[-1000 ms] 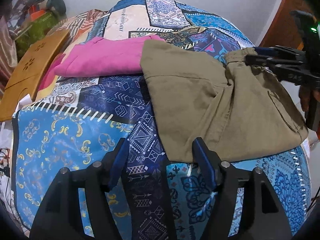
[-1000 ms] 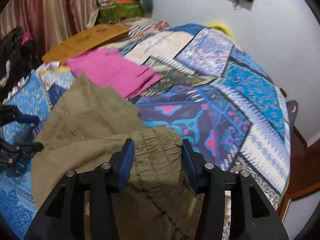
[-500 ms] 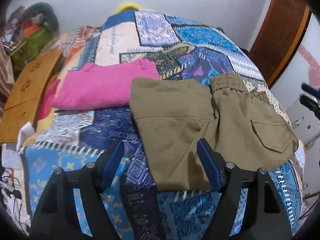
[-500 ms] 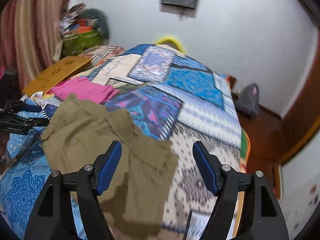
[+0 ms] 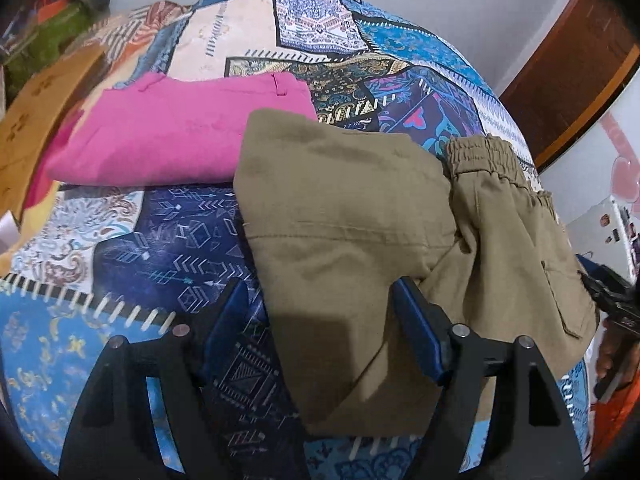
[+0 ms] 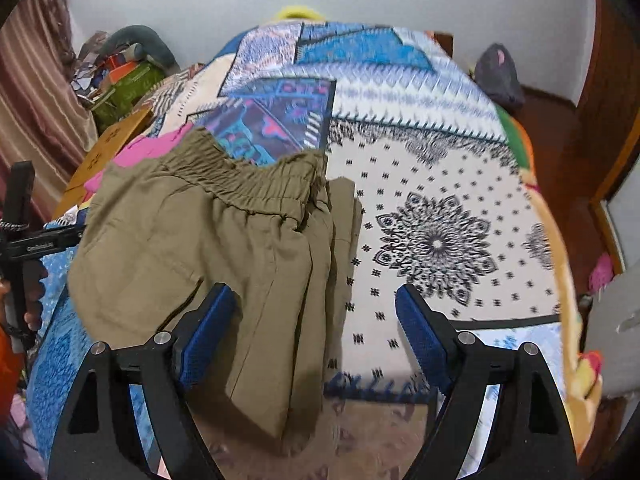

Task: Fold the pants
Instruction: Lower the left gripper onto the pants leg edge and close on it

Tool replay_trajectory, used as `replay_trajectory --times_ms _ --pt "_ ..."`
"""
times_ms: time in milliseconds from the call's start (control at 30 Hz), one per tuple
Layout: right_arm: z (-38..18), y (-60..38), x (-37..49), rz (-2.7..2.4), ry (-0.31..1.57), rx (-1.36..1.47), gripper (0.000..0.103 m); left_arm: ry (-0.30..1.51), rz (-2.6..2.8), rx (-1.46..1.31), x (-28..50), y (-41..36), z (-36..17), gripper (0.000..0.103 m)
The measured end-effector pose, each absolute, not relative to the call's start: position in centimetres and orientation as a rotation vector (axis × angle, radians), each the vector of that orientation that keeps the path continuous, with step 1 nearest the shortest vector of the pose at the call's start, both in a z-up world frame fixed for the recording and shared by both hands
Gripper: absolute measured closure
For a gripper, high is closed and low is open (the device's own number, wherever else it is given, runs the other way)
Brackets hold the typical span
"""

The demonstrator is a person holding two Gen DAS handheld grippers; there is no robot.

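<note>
Right tool (image 6: 312, 320) has let go of the waistband it straddled a second ago and backed off; both tools now wide, holding nothing. Left tool (image 5: 320, 316) hovers over near edge of pants (image 5: 360, 240). Fold looks laid, likely only tidying left. Pants: khaki, folded over into a rough slab on the bed (image 5: 120, 240), elastic waistband on the far side, slightly rumpled, pocket showing; upper corner overlaps pink garment (image 5: 168, 136)
</note>
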State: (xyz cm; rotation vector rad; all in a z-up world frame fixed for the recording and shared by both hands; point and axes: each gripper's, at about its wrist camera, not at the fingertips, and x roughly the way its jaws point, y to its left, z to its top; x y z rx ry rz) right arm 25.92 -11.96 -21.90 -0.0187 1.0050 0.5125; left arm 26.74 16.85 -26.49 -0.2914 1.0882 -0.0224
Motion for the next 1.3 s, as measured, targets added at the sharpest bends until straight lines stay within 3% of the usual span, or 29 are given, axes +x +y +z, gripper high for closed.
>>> replay_trajectory --times_ms 167,267,767,933,1300 --pt "-23.5 -12.2 27.3 0.564 1.056 0.067 0.022 1.089 -0.038 -0.316 27.4 16.9 -26.9 0.027" --pt "-24.0 -12.4 27.9 0.613 1.063 0.094 0.022 1.089 -0.058 -0.320 27.6 16.8 -26.8 0.032" --pt "-23.3 -11.4 27.5 0.664 1.027 0.022 0.065 1.106 -0.098 -0.264 26.3 16.2 -25.7 0.057" --pt "-22.6 -11.2 27.2 0.660 0.994 -0.038 0.076 1.064 -0.022 -0.076 25.3 14.0 -24.6 0.068" --pt "-22.8 -11.0 27.9 0.677 0.996 -0.016 0.075 1.065 -0.058 -0.056 28.4 14.6 -24.8 0.069"
